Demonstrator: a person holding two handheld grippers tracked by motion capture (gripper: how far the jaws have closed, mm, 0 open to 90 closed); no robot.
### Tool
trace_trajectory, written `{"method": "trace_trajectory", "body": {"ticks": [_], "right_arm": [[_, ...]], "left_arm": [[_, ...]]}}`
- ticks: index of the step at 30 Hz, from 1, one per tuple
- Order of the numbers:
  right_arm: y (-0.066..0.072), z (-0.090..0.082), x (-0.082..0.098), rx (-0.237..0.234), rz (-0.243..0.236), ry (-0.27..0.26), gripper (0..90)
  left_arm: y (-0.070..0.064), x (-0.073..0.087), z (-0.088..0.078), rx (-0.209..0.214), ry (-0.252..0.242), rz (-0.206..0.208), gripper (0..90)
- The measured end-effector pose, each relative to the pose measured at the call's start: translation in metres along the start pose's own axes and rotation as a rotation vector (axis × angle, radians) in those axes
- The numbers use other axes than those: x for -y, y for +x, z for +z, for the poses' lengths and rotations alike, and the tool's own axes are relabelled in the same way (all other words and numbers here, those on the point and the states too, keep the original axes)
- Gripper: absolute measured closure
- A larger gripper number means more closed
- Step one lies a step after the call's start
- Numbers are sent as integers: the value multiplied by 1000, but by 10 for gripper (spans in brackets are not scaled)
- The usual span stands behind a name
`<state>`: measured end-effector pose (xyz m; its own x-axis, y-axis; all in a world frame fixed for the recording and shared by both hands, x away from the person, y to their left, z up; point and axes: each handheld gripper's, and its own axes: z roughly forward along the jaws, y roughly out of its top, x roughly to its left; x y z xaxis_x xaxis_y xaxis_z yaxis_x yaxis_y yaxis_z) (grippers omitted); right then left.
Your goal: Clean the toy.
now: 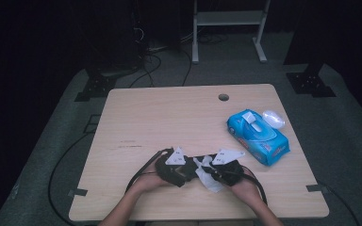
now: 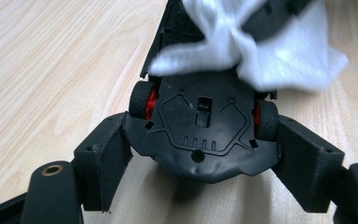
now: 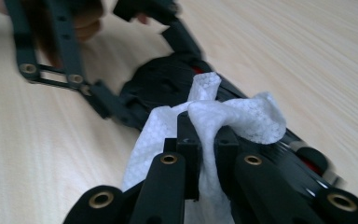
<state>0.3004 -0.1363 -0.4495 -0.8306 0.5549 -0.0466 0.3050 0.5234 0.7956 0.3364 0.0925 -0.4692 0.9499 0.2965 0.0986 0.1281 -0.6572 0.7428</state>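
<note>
Toy car (image 2: 205, 140), centre frame: black underside, black tyres, red hubs. Wipe (image 3: 242, 116), centre: white, fine dimpled pattern. Wipe pack (image 1: 258, 136), right of frame: bright blue, white lid. Table (image 1: 169, 113): pale wood grain. Gripper jaws: black, brass-coloured rivets.

Matt black plastic toy car (image 2: 205, 135), soft white wipe (image 3: 242, 116), pale wood-grain table (image 1: 169, 113)

Toy car (image 2: 205, 135) at table (image 1: 169, 117) front edge, wipe (image 1: 207, 176) on it; wipe pack (image 1: 259, 136) right, farther back.
</note>
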Motion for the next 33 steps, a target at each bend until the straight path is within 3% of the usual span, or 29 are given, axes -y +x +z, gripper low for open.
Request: {"method": "trace_trajectory", "body": {"ticks": [3, 5, 8, 10, 12, 14, 18, 20, 22, 24, 27, 31, 33], "right_arm": [[-2, 1, 0, 16, 5, 6, 849], [-9, -3, 2, 58, 21, 12, 849], [-10, -6, 3, 58, 46, -1, 850], [-4, -1, -1, 10, 41, -24, 849], [4, 5, -6, -42, 6, -36, 849], [7, 7, -9, -28, -26, -21, 849], [-6, 0, -3, 25, 11, -10, 850], [-8, -2, -3, 11, 36, -23, 850], [-1, 2, -7, -30, 41, -41, 850], [8, 7, -13, -77, 23, -58, 849], [12, 9, -16, -71, -14, -40, 849], [-6, 0, -8, -1, 35, -29, 852], [-7, -3, -7, -21, 72, -43, 851]], "left_arm": [[0, 1, -1, -2, 0, -3, 239], [0, -1, -1, 0, -6, -2, 239], [-2, -3, -1, -2, -25, -4, 239], [-4, -4, -1, -4, -26, 8, 239], [-4, -4, -2, -6, -23, 17, 239], [-4, -4, -3, -6, -24, 15, 239], [-3, -3, -4, -3, -32, 8, 239], [-3, -5, -5, -3, -48, 3, 239], [-5, -7, -5, -9, -54, 16, 239], [-6, -7, -5, -9, -52, 19, 239], [-6, -6, -5, -8, -52, 12, 239], [-7, -7, -6, -8, -60, 15, 239], [-7, -8, -5, -8, -63, 17, 239]]}}
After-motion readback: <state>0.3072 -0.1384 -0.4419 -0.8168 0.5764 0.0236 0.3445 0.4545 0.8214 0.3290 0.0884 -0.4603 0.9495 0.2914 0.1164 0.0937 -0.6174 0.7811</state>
